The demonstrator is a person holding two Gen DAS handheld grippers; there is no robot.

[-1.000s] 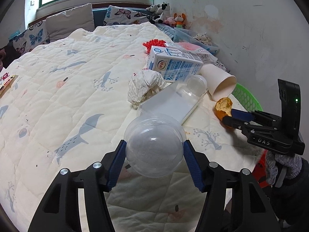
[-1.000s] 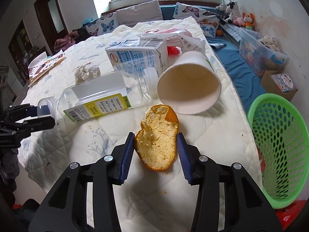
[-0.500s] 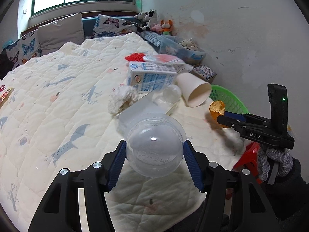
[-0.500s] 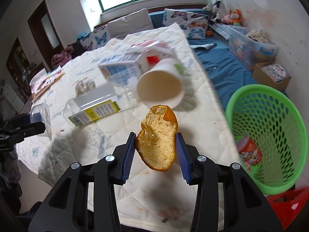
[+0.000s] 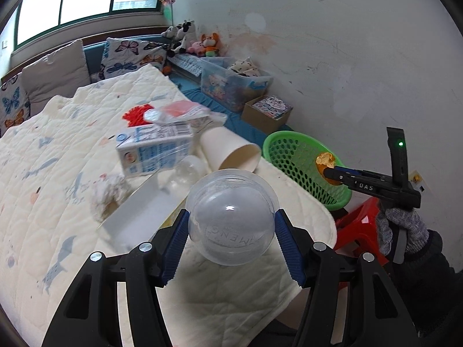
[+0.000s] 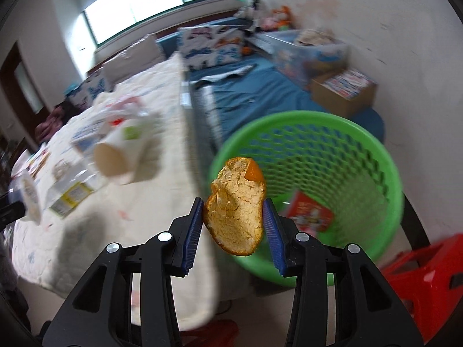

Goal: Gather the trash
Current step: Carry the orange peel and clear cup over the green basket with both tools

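My left gripper (image 5: 231, 222) is shut on a clear plastic dome cup (image 5: 230, 217), held above the foot of the quilted bed (image 5: 43, 179). My right gripper (image 6: 234, 214) is shut on an orange peel (image 6: 235, 211), pith side facing the camera, just off the bed's edge at the near rim of the green basket (image 6: 347, 133). In the left wrist view the orange peel (image 5: 325, 160) hangs over that green basket (image 5: 289, 144). A red packet (image 6: 311, 215) lies inside it. On the bed lie a milk carton (image 5: 156, 150), a paper cup (image 5: 228, 150), a clear bottle (image 5: 162, 202) and crumpled paper (image 5: 108, 190).
A red stool (image 6: 428, 277) stands right of the basket. A cardboard box (image 5: 267, 111) and a clear storage bin (image 5: 231, 82) sit on the blue mat by the white wall. A red item and a plastic wrapper (image 5: 179, 112) lie behind the carton. Pillows line the bed's far end.
Both grippers have swung right, away from the bed. The orange peel was lifted off the quilt and carried to the basket's rim. The dome cup rose and moved towards the bed's corner.
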